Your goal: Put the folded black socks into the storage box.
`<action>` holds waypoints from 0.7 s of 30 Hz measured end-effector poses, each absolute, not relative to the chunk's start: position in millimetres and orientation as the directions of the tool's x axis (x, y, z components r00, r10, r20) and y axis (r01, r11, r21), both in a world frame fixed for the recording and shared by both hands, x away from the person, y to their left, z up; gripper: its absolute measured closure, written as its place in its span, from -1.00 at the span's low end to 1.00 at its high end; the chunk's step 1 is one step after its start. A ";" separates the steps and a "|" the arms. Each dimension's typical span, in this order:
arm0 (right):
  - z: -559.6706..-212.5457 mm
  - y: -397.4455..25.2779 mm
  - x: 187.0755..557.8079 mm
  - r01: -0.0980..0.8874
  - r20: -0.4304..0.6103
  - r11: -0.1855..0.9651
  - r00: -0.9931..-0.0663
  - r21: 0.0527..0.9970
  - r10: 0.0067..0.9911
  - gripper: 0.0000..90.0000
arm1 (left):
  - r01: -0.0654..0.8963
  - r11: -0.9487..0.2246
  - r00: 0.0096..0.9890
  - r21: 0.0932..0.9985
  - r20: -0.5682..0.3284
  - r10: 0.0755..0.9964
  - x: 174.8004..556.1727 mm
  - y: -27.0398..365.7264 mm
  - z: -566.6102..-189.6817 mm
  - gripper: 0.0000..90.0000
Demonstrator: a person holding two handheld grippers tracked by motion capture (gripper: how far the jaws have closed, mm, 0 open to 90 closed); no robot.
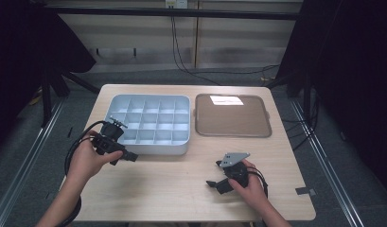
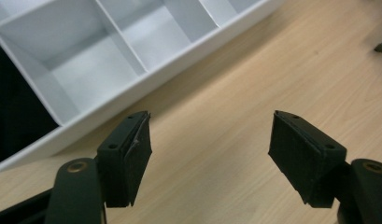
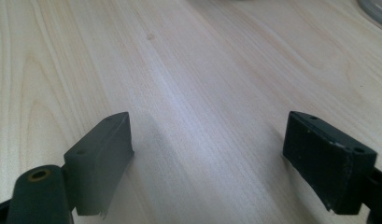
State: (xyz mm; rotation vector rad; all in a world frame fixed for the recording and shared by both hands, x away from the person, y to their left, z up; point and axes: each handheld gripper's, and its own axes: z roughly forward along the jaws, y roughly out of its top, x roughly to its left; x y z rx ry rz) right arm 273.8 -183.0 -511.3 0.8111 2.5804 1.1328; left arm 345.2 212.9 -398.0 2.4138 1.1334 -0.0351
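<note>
My left gripper (image 1: 127, 155) sits just at the near left corner of the pale compartment box (image 1: 148, 121), jaws spread wide over bare wood and holding nothing. The brown tray (image 1: 232, 116) lies just right of that box. Nearer me, my right gripper (image 1: 214, 185) hovers low over the table (image 1: 181, 189), jaws likewise wide apart, empty.

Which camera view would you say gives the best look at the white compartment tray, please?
The high view: the whole white compartment tray shows, grid included, beside the brown tray. The left gripper view shows a near corner with a few compartments; the right gripper view shows bare tabletop.
</note>
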 end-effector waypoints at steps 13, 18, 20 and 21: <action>-511.3 -183.1 273.8 0.401 0.028 0.554 -0.827 0.730 0.562 -0.66 | 0.660 -0.624 0.739 0.418 -0.215 0.638 328.3 199.7 -430.1 -0.35; -511.3 -183.0 273.7 0.401 0.029 0.553 -0.827 0.730 0.562 -0.66 | 0.649 -0.637 0.750 0.416 -0.207 0.628 325.4 195.4 -449.5 -0.35; -511.3 -183.0 273.7 0.401 0.028 0.554 -0.827 0.730 0.562 -0.66 | 0.642 -0.639 0.755 0.424 -0.200 0.625 324.6 193.9 -455.6 -0.35; -511.3 -183.0 273.7 0.401 0.029 0.553 -0.827 0.730 0.562 -0.66 | 0.636 -0.641 0.759 0.430 -0.196 0.621 324.2 193.3 -458.1 -0.35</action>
